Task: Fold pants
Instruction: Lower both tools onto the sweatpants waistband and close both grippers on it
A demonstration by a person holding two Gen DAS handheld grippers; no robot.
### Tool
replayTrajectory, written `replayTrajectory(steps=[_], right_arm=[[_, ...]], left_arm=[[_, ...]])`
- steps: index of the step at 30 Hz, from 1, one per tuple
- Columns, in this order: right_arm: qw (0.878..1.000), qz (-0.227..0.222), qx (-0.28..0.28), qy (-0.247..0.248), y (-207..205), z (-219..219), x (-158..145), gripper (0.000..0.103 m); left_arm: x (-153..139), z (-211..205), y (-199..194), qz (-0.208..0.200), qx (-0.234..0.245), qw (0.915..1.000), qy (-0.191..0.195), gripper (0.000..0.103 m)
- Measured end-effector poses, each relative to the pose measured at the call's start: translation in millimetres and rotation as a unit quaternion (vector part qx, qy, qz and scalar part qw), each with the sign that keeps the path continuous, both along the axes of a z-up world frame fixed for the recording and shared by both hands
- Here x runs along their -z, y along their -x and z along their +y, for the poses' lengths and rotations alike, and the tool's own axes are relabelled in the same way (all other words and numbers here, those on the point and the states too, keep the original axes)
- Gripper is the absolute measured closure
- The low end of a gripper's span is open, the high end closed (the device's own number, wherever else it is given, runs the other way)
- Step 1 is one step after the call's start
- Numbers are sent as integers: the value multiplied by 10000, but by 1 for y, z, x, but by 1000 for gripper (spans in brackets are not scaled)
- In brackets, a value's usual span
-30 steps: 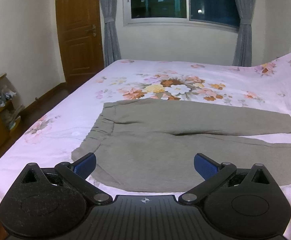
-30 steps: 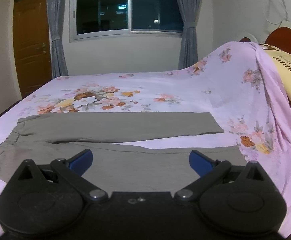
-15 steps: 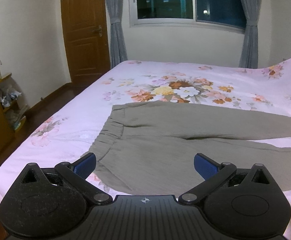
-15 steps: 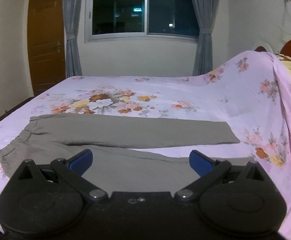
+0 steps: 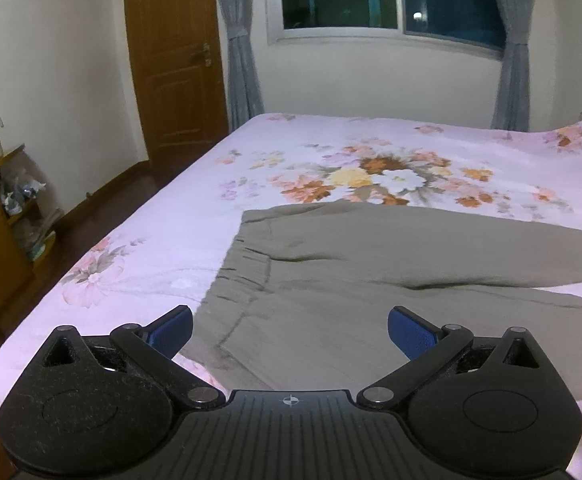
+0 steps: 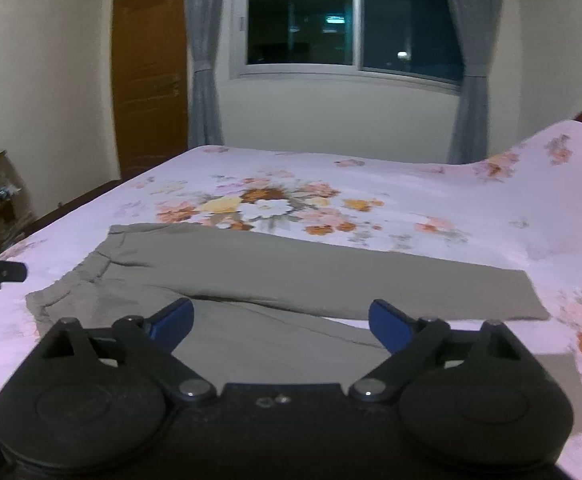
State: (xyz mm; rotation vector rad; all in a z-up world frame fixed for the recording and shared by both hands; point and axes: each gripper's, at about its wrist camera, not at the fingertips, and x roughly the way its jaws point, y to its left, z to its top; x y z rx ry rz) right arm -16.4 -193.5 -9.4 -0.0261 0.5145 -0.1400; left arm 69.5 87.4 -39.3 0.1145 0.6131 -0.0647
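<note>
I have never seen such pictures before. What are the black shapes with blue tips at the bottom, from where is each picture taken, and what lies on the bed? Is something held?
There is no robot here. A person holds a two-finger gripper in each hand, and each gripper carries a wide-angle camera looking forward along its fingers. So the black shapes are the gripper's own body, and the blue tips are its finger pads.

One picture is from the left gripper, the other from the right gripper. Both look across a bed with a flowered pink sheet.

On it lie grey pants, spread flat, waistband to the left, the two legs running right. The left gripper is near the waistband, the right one further along the legs.

Nothing is held. Both grippers are open; the right one's jaws have just been closing a little, with no cloth pinched.
</note>
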Motion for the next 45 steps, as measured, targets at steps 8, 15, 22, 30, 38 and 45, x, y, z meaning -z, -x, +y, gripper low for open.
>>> replayTrajectory(steps=[8,15,22,30,38,45], right_arm=[[9986,203,-484,-39,-66,14,13,27],[9962,458,-741,14,-129,11,31,38],[9928,782,-911,15,-190,7,57,38],[9860,1051,-1296,78,-261,3,85,36],[9786,1279,-1606,109,-330,-1,112,29],[9732,1467,-1749,291,-385,-9,127,25]], left_arm=[[14,9,-65,119,-53,9997,-196,0],[37,14,-139,430,-48,9987,-275,0],[66,14,-212,673,-156,9967,-425,24],[105,25,-287,991,-345,9937,-385,24],[141,20,-336,1228,-110,9918,-347,23],[157,20,-361,1402,257,9898,77,24]])
